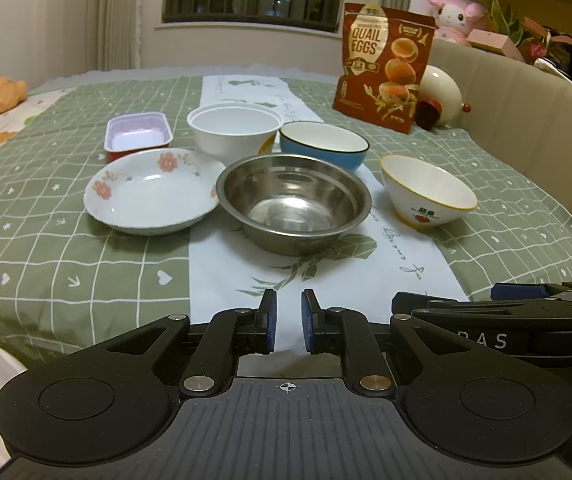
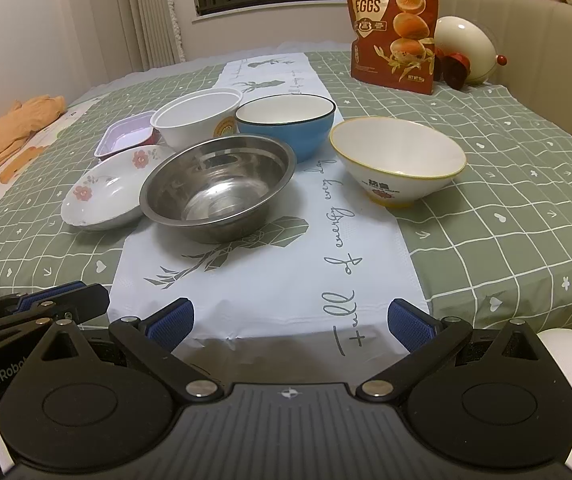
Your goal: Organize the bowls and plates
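A steel bowl stands mid-table on a white runner. A flowered white plate lies to its left. Behind them stand a white plastic bowl, a blue bowl and a small red tray. A white yellow-rimmed bowl stands at the right. My left gripper is nearly closed and empty at the near edge. My right gripper is open and empty beside it.
The green checked tablecloth covers the table. A quail eggs bag and an egg-shaped toy stand at the back right. A beige padded edge runs along the right.
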`<state>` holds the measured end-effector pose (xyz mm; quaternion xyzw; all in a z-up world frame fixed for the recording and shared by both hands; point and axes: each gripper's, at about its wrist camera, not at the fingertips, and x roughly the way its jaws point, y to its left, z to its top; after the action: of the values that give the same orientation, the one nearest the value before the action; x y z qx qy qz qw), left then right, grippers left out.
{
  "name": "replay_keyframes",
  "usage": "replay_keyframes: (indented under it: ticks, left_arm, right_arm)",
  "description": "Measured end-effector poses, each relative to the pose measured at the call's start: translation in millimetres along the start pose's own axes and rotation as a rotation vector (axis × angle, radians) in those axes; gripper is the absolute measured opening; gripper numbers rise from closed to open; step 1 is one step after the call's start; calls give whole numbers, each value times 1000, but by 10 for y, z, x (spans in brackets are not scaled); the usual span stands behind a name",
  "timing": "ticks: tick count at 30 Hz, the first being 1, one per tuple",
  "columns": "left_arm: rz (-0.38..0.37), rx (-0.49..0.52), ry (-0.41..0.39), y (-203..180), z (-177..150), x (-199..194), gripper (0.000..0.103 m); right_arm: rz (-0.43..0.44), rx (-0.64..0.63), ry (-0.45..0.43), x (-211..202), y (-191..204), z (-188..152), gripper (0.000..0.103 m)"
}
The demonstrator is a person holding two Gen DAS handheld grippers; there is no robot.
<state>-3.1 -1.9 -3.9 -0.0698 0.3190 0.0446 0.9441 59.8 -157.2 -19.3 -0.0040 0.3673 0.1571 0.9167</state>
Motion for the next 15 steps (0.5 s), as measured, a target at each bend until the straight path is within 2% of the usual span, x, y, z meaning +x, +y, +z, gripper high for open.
replay_keyframes:
  ticks: [15]
  left_arm:
    - [-1, -2, 1, 5, -2, 5, 16]
  right_arm:
    - [0, 1, 2, 1, 6, 13, 103]
